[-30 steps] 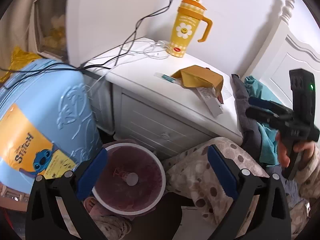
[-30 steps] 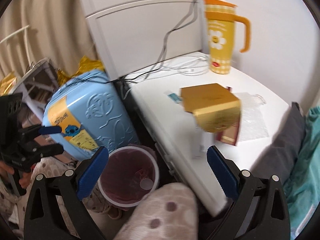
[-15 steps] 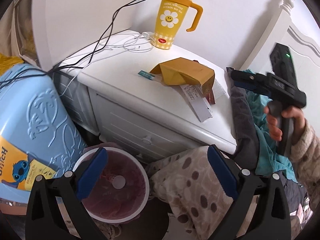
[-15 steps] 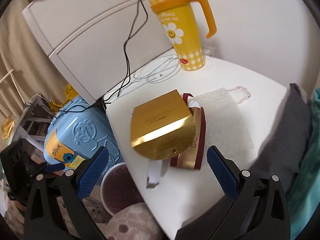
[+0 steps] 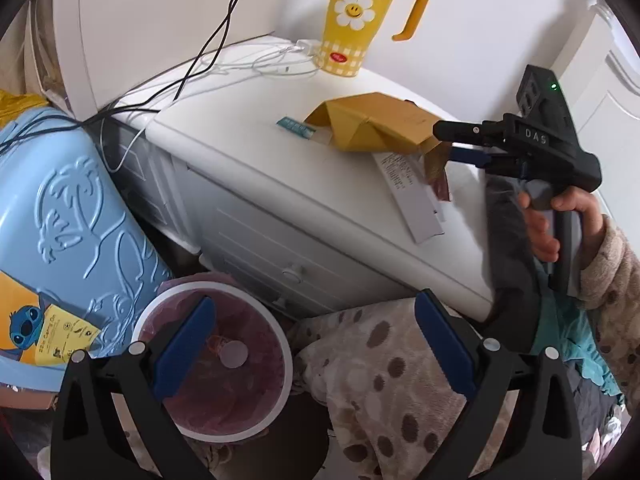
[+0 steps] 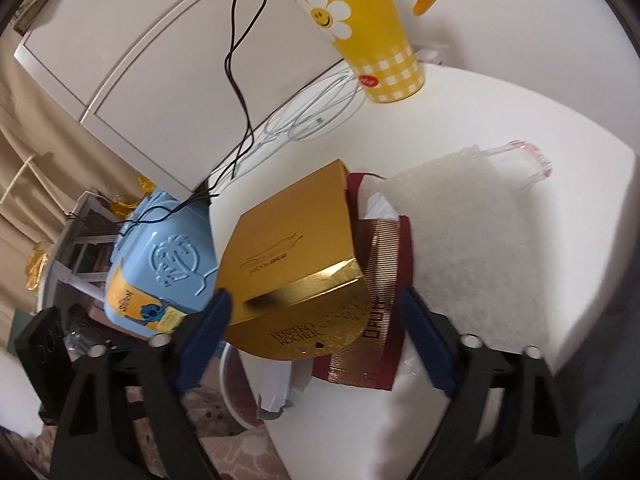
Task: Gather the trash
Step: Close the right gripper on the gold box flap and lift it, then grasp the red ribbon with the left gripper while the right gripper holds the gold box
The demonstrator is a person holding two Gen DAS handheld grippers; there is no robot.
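Since earlier frame my right gripper [image 6: 316,334] reaches gold box [image 6: 296,264] at nightstand [image 5: 256,160] front edge, jaws just closing around it, pads not yet pressing. Left gripper [image 5: 316,344] gapes empty over bin [image 5: 212,360]. Risk: box slips, drags red packet [image 6: 380,300] off edge.

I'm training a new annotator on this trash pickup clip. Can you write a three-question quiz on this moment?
1. True or false: the gold box lies on the white nightstand.
2. What stands below the nightstand's front? A) lined trash bin B) laundry basket C) stool
3. Between the right gripper fingers sits the ____ box.

Key: 1 true. 2 A. 3 gold; the jaws have just been closing around it, with the right pad not yet touching.
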